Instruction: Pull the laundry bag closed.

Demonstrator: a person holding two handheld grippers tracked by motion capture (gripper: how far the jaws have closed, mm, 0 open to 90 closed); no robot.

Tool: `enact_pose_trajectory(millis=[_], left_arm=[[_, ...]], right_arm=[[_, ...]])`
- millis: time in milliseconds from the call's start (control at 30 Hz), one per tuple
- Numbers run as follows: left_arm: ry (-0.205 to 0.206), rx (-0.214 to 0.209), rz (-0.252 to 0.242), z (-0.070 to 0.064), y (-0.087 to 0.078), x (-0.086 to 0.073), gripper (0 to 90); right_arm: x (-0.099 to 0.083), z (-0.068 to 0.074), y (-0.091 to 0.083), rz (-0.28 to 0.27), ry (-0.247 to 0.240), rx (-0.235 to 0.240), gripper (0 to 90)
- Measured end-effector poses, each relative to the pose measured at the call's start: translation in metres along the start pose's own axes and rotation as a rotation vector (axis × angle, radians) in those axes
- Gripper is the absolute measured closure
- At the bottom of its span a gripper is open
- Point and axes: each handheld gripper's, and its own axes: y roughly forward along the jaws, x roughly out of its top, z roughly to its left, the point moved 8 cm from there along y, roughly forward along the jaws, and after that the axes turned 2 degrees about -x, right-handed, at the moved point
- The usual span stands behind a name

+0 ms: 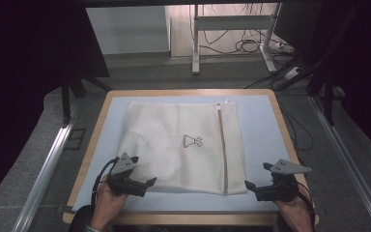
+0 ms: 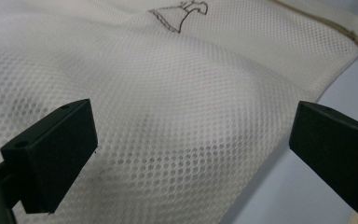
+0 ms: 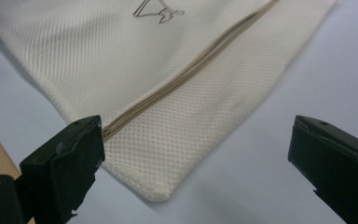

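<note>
Cream-white mesh, finely perforated, is making up the laundry bag (image 1: pixel 183 147) that is lying flat in the middle of the pale blue mat (image 1: pixel 261 125) on the wooden-edged table (image 1: pixel 99 116). A beige zipper (image 1: pixel 222 150) is running the bag's length near its right side, with the pull (image 1: pixel 221 105) sitting at the far end.

The left gripper (image 1: pixel 142 186) is hovering at the bag's near left corner, its jaws standing wide apart with mesh spreading between them in the left gripper view, grasping nothing. The right gripper (image 1: pixel 252 187) is waiting just beside the near right corner (image 3: pixel 161 193), jaws likewise spread and empty, with the zipper's near end (image 3: pixel 121 122) lying close to one jaw.

The bag is looking light, limp and thin; it is likely to drape and sag as soon as it is lifted, and a single layer may slip free while the lower one is staying on the mat. A faint mound on the left half (image 2: pixel 177 116) is suggesting something soft inside, though I cannot tell what. The hemmed corners and the stiffer zipper tape are offering the surest pinch; the open mesh in between is likely to bunch.

No brand or readable writing is appearing. The one mark is a small dark outline drawing (image 1: pixel 192 141) at the bag's centre, its subject too small to make out.
</note>
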Motion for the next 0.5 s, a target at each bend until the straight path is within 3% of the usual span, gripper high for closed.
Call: enact_pose_trajectory(millis=[200, 500], left_arm=[[0.013, -0.002, -0.005, -0.0008, 0.0030, 0.0002, 0.9], [0.043, -0.002, -0.006, -0.0038, 0.0057, 0.0009, 0.4]], right_arm=[[-0.0014, -0.0046, -0.0040, -0.014, 0.003, 0.003, 3.7], [-0.0070, 0.0031, 0.0045, 0.044, -0.028, 0.040, 1.2]])
